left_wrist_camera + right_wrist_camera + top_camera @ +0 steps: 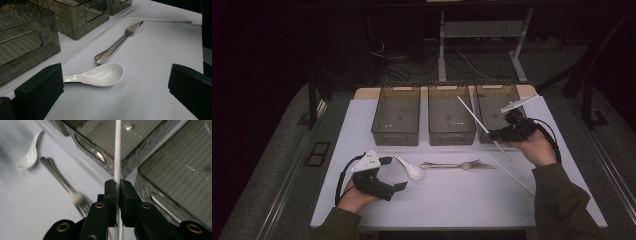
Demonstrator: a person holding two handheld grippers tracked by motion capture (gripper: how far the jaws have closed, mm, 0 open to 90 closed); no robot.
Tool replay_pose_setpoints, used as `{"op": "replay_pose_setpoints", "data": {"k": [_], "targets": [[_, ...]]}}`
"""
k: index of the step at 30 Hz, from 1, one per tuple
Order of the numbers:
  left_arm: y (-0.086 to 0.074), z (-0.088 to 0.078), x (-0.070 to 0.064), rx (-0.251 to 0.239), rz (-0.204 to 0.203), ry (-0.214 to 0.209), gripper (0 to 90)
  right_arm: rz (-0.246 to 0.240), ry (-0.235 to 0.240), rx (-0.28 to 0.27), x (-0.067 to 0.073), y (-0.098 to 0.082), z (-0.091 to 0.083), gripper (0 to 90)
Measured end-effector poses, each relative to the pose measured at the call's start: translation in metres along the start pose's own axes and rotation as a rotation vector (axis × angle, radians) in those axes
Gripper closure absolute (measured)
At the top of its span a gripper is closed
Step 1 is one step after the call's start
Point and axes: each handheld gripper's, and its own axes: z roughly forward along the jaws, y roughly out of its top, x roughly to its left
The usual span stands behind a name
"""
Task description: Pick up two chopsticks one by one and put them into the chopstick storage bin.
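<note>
A: While the left gripper (393, 173) rests with its jaws spread wide on the white table (452, 200), what lies before it?

B: A white ceramic soup spoon (100, 75), untouched between the open jaws, then two metal forks (457, 164) side by side.

A: And farther right?

B: One white chopstick (511, 174) lies on the table; the right gripper (117, 188), raised before the middle bin (451, 117) and right bin (497, 107), pinches a second white chopstick (117, 150) tightly.
</note>
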Motion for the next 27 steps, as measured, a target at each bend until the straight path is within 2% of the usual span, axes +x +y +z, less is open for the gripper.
{"op": "replay_pose_setpoints", "data": {"k": [6,13,15,27], "targets": [[0.001,-0.001,-0.001,-0.01,0.007,0.004,0.0,0.006,0.009,-0.009,0.006,0.026,0.011,84.3],[0.001,-0.001,-0.001,-0.008,0.009,0.004,0.0,0.013,0.042,-0.024,0.012,0.053,0.023,84.3],[0.001,0.0,-0.002,-0.012,0.008,0.004,0.0,0.011,0.035,-0.026,0.014,0.06,0.026,84.4],[0.002,-0.001,-0.003,-0.02,0.012,-0.003,0.0,0.028,0.065,-0.05,0.028,0.103,0.049,84.4]]}}
